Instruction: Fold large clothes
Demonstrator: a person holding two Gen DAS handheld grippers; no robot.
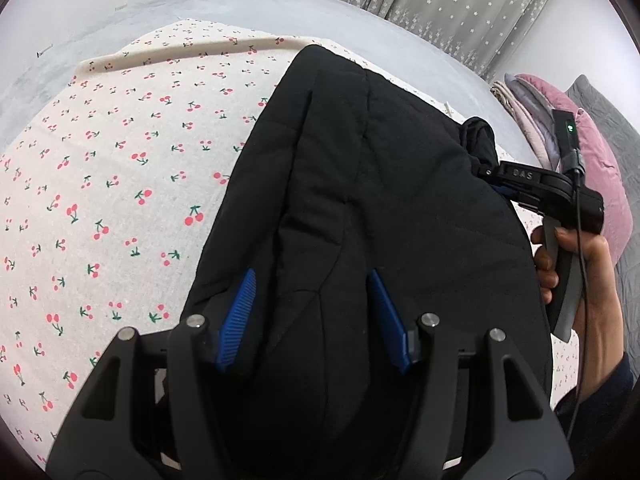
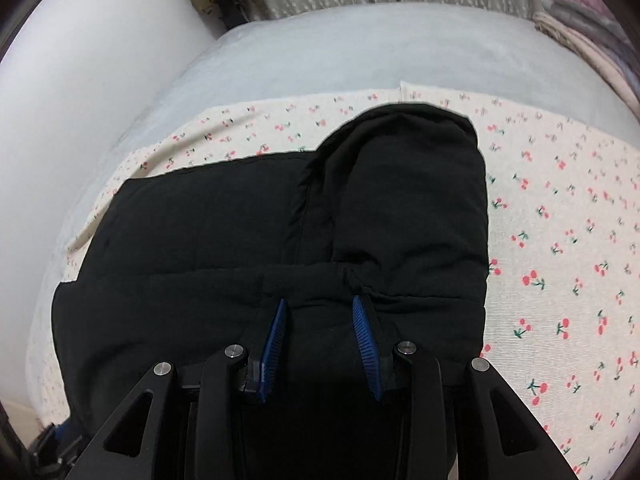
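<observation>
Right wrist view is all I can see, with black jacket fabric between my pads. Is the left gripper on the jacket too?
Observer: Yes. The left gripper has a thick fold of the black jacket filling the gap between its blue pads.
Operator: How does my right gripper look from that side?
Observer: The right gripper meets the jacket's right-hand edge in the left wrist view, where a small bunch of fabric sticks up.
Operator: Anything showing on its body?
Observer: A green light glows on the unit mounted above its handle.
</observation>
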